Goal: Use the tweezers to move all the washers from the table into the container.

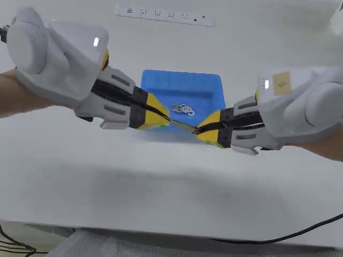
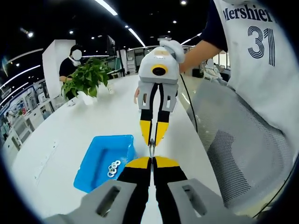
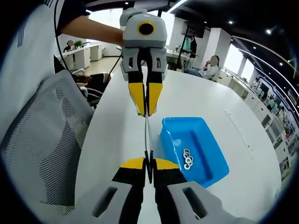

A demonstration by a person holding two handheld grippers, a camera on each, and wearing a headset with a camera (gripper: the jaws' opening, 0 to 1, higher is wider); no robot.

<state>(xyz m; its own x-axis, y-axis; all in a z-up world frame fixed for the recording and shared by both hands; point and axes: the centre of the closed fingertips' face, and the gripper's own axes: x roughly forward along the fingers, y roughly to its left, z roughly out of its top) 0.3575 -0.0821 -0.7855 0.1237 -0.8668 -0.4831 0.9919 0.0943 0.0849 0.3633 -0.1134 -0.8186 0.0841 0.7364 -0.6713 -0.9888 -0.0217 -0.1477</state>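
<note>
A thin pair of metal tweezers [image 1: 183, 126] spans the gap between my two grippers, just above the near rim of the blue container [image 1: 161, 80]. My left gripper [image 1: 163, 122] is shut on one end and my right gripper [image 1: 202, 131] is shut on the other. A cluster of several washers [image 1: 183, 110] lies inside the container. In the left gripper view my jaws [image 2: 153, 161] pinch the tweezers [image 2: 151, 149], with the washers [image 2: 113, 168] in the container [image 2: 100, 149] to the left. In the right gripper view my gripper [image 3: 149, 163] holds the tweezers [image 3: 147, 135]; the washers [image 3: 188, 158] lie to the right.
A white power strip [image 1: 163, 15] lies at the far side of the white table [image 1: 161, 182]. A black cable [image 1: 300, 233] runs along the near edge at right. A potted plant [image 2: 86, 77] stands farther down the table. A mesh chair [image 3: 42, 140] sits beside the table.
</note>
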